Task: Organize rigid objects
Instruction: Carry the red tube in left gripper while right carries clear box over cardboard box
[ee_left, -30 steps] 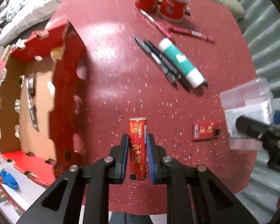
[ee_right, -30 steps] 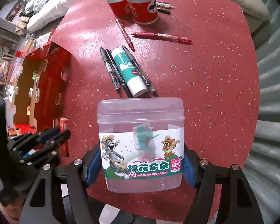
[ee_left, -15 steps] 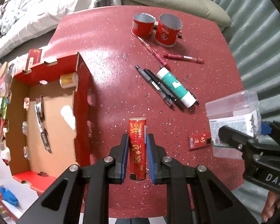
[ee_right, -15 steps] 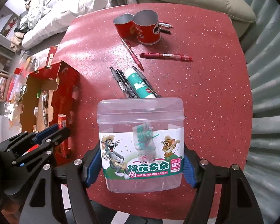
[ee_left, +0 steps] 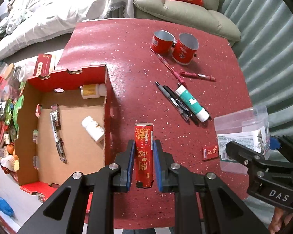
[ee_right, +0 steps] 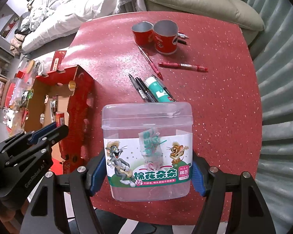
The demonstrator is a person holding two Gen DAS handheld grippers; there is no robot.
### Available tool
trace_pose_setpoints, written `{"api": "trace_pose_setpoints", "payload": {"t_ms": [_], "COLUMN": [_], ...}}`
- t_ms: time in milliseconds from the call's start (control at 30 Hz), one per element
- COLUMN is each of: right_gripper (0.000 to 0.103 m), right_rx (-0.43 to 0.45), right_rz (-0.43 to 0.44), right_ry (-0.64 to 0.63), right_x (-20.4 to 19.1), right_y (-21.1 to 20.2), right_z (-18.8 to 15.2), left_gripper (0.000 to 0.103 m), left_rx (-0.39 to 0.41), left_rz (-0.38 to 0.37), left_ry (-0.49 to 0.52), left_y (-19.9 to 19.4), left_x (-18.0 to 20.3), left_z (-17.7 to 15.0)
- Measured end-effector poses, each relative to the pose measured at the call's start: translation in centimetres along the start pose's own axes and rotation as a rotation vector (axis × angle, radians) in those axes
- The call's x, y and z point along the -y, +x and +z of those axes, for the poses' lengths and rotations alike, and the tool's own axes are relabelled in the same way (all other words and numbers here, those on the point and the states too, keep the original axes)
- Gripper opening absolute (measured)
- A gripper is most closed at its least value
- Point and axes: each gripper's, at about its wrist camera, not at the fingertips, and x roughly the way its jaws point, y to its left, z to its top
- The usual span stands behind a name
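Note:
My left gripper [ee_left: 143, 163] is shut on a slim red lighter-like stick [ee_left: 143, 152] and holds it high above the red table, just right of the open cardboard box [ee_left: 105, 105]. My right gripper [ee_right: 146, 173] is shut on a clear plastic cotton-swab tub [ee_right: 147, 148] with a cartoon label; the tub also shows in the left wrist view [ee_left: 242, 134]. The box holds two white bottles [ee_left: 93, 129] and a pen [ee_left: 57, 134].
On the table [ee_left: 134, 54] lie two red cups [ee_left: 174, 45], red pens [ee_left: 197, 75], black pens [ee_left: 173, 102], a glue stick [ee_left: 191, 102] and a small red packet [ee_left: 210, 152]. A sofa and bedding stand behind. Clutter lies left of the box.
Both grippers have risen with their objects; the table looks smaller and farther. The box interior has come into fuller view on the left.

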Motion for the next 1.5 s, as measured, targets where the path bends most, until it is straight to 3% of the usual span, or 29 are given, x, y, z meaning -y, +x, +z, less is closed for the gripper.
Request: {"api": "trace_pose_setpoints", "payload": {"t_ms": [700,1033,1500], "right_gripper": [0.073,0.073,0.073], "right_rx": [0.026,0.018,-0.021], "right_rz": [-0.03,-0.005,0.073], "right_ry": [-0.167,-0.289,-0.43], "right_x": [-7.8,-13.1,-20.6], "right_y": [-1.6,-1.0,1.5], "right_z": [1.5,2.2,2.2], "left_gripper": [0.02,0.02,0.02], "left_rx": [0.088,0.092,0.035], "left_rz": [-0.047,0.012,0.127], "left_ry": [-0.145,-0.227,-0.298], "left_y": [-2.9,-3.2,-2.2], "left_x": [-6.2,-11.5,-18.6], "left_z": [-0.2,-1.1,-4.0]}}
